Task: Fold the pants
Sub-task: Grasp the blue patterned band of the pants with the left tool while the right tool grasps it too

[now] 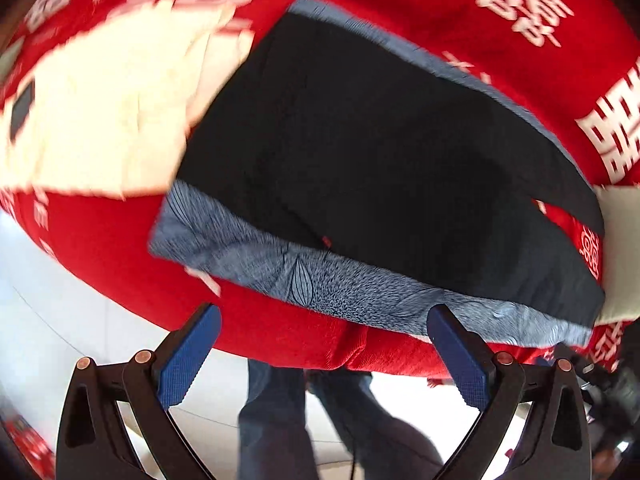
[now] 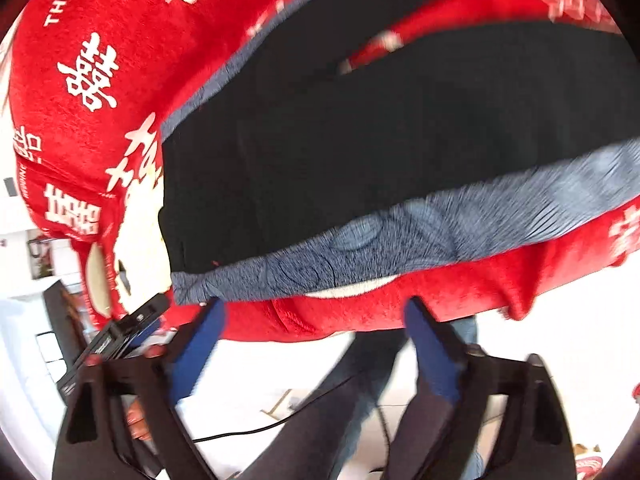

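Pants (image 1: 380,152) lie flat on a red blanket (image 1: 400,20) printed with white characters — dark fabric with a blue-grey patterned band (image 1: 320,280) along the near edge. In the left wrist view we see a pale cream patch (image 1: 104,100) of the blanket at far left, touching the pants' left side; the dark cloth fills the middle, and a second strip of the band runs along the far edge. Our left gripper (image 1: 324,320) stands wide, its blue pads (image 1: 188,356) apart and empty, poised over the blanket's near edge just short of the band. Below the edge we see a person's legs (image 1: 280,420) in jeans over a white floor.

In the right wrist view the pants (image 2: 360,152) spread across the middle, the band (image 2: 400,236) curving along their near side, its corner at left. Our right gripper (image 2: 312,312) is fairly wide — nothing sits between its pads (image 2: 196,356), which hover just short of the band. The left gripper's body (image 2: 120,332) shows at left, beside the band's corner.
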Demonstrator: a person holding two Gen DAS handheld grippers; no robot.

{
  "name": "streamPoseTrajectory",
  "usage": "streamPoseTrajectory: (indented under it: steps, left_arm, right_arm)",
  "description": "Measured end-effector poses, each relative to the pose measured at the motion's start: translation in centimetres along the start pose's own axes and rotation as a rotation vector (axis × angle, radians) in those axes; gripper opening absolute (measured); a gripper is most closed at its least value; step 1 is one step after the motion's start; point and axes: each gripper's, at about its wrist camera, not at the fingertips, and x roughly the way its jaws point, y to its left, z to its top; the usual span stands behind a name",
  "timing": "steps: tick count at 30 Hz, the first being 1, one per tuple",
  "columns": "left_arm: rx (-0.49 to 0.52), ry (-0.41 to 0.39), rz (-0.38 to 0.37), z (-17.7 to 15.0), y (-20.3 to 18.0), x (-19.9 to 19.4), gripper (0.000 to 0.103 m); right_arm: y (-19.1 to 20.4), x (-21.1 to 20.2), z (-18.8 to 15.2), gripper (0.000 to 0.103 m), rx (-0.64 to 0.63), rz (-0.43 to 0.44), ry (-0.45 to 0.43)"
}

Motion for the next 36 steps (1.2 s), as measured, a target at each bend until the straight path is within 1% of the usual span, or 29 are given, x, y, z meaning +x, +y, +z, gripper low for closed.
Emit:
streamPoseTrajectory:
  steps: [1,3,5,8,10,13,17,19,21,22,23,24,25,27,29,34,36]
  left_arm:
    - [-0.011,0.000,-0.011,-0.2,0.2,0.8,0.103]
    - [-0.025,-0.004,-0.046,-0.6,0.6,2.4,0.103]
    - [-0.020,-0.003,-0.081,-0.9,0.6,3.6,0.103]
    - [0.007,-0.007,-0.101,-1.2,0.6,4.8,0.103]
    - [0.004,0.004,-0.131,-1.4,0.7,5.3,0.103]
    - [0.003,0.013,-0.161,-1.5,0.6,5.8,0.103]
    - [0.004,0.023,-0.183,-1.5,0.2,6.0,0.103]
    - [-0.003,0.028,-0.199,-1.6,0.0,6.0,0.103]
    - [-0.025,0.032,-0.217,-1.5,0.2,6.1,0.103]
    - [-0.039,0.034,-0.222,-1.5,0.3,6.1,0.103]
    - [-0.056,0.036,-0.229,-1.6,0.4,6.1,0.103]
    - [-0.071,0.034,-0.241,-1.9,0.7,6.3,0.103]
    - [-0.080,0.033,-0.251,-2.0,0.9,6.2,0.103]
    - [-0.101,0.025,-0.270,-2.0,1.5,5.7,0.103]
    - [-0.137,0.015,-0.295,-1.9,2.1,5.5,0.103]
    - [-0.291,-0.019,-0.353,-1.3,4.7,5.1,0.103]
    - [-0.319,-0.027,-0.349,-0.4,5.1,5.1,0.103]
  right_arm:
    - [-1.0,1.3,-0.2,0.071,0.014,0.043,0.014]
    - [-2.7,3.5,-0.6,0.066,0.050,0.119,0.035]
    - [-4.1,5.1,-0.9,0.066,0.071,0.188,0.020]
    - [-5.6,6.6,-1.2,0.066,0.092,0.259,-0.002]
    - [-6.7,7.5,-1.5,0.066,0.116,0.305,-0.016]
    - [-7.2,7.7,-1.5,0.066,0.129,0.381,-0.046]
    - [-7.4,6.9,-1.1,0.066,0.131,0.464,-0.117]
    - [-7.3,6.9,-0.9,0.066,0.140,0.483,-0.127]
    - [-7.4,7.4,-0.6,0.065,0.160,0.503,-0.112]
    - [-7.5,7.7,-0.4,0.056,0.185,0.525,-0.093]
    - [-7.4,8.1,-0.1,0.044,0.204,0.535,-0.071]
    - [-7.3,8.4,0.1,0.016,0.229,0.540,-0.047]
    - [-7.3,8.4,0.4,0.007,0.267,0.551,-0.026]
    - [-6.8,8.0,0.4,0.007,0.292,0.585,-0.022]
    - [-5.7,6.5,0.9,0.006,0.247,0.607,-0.030]
    - [-3.1,3.4,1.9,0.006,0.157,0.613,-0.029]
    - [-2.7,2.9,2.2,0.006,0.133,0.605,-0.023]
